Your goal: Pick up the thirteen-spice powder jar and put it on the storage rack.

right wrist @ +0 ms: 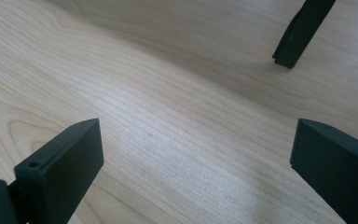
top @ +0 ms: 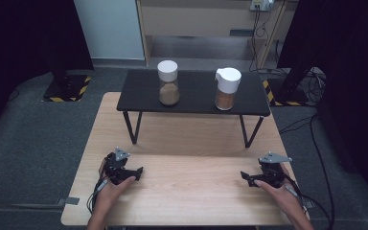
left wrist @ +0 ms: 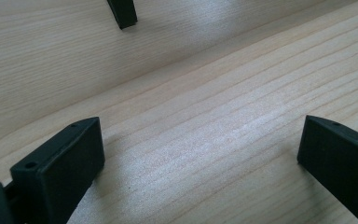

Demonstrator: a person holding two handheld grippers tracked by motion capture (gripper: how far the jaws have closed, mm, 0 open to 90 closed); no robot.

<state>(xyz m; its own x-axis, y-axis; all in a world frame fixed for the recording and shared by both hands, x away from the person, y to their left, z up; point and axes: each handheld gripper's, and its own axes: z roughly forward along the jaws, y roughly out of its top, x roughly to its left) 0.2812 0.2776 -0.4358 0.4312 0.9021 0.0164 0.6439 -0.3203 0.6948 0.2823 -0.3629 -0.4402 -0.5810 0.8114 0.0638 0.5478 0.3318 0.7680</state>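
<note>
Jar contents blurred: brownish powder, kind unclear. Well ahead of left gripper [top: 136, 173], round-capped jar [top: 168, 82]; ahead of right gripper [top: 247, 178], spouted jar [top: 227, 88]. Both on shelf [top: 139, 91]. Jaws wide, empty.

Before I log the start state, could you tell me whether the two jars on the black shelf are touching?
Apart. The high view shows the left jar and right jar with bare black shelf between them.

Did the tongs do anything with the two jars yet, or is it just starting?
Just starting, it seems. Nothing looks done: the two jars stand capped and apart on the black shelf. Nothing is in hand: the left tongs and right tongs rest open and empty on the wooden table. Everything is left.
</note>
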